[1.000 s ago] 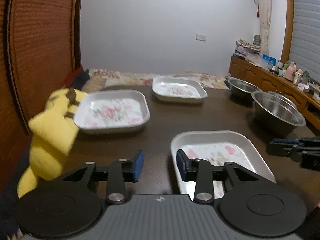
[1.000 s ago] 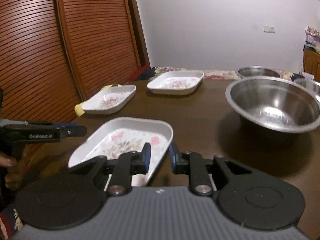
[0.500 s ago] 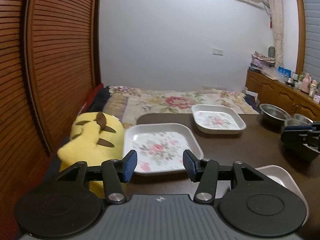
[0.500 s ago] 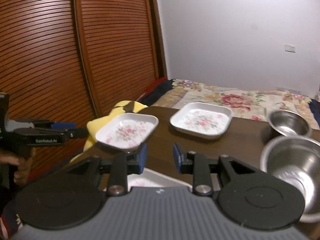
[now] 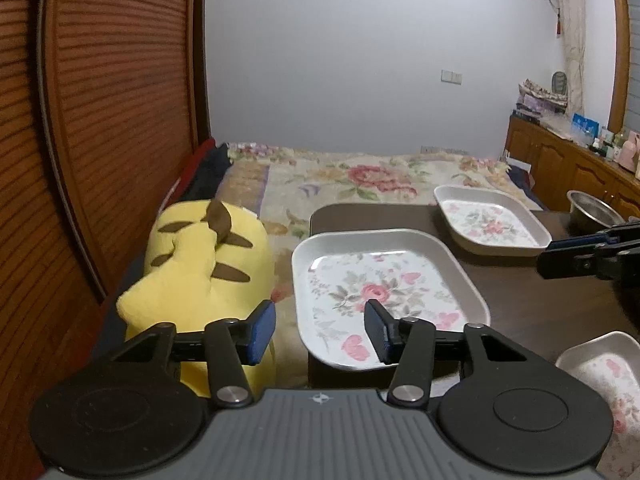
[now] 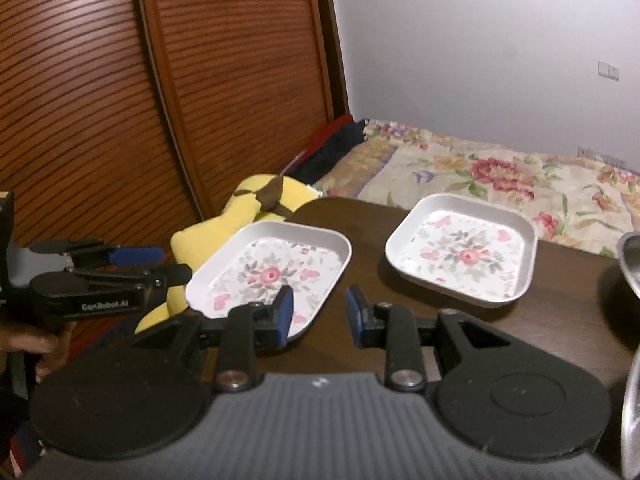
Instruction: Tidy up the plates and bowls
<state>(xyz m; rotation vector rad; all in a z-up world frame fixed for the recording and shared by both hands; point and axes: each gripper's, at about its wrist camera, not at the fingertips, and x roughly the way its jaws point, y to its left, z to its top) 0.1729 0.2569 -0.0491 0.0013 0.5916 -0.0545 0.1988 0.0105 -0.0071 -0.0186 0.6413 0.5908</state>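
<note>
At the far left, a yellow plush toy (image 5: 200, 264) lies on the bed against the table's (image 5: 540, 292) corner, clear of the dishes. Just right of it, the left gripper (image 5: 320, 332) hovers before the nearest floral plate (image 5: 380, 288), which sits at the table's left corner with its near rim overhanging the edge, probably the easiest place to pinch it. The jaws are closing but grasp nothing yet; the rim lies beyond the pads, apparently below them. Further right and back sits a second floral plate (image 5: 488, 220), well apart from the first, so the two likely await stacking. The right gripper (image 6: 320, 312) comes next, released and empty, its blue pads apart above bare table between the two plates, seemingly ready to help. At the right edge stand a steel bowl (image 5: 590, 208) and, nearer the camera, part of a third floral plate (image 5: 600, 372).
</note>
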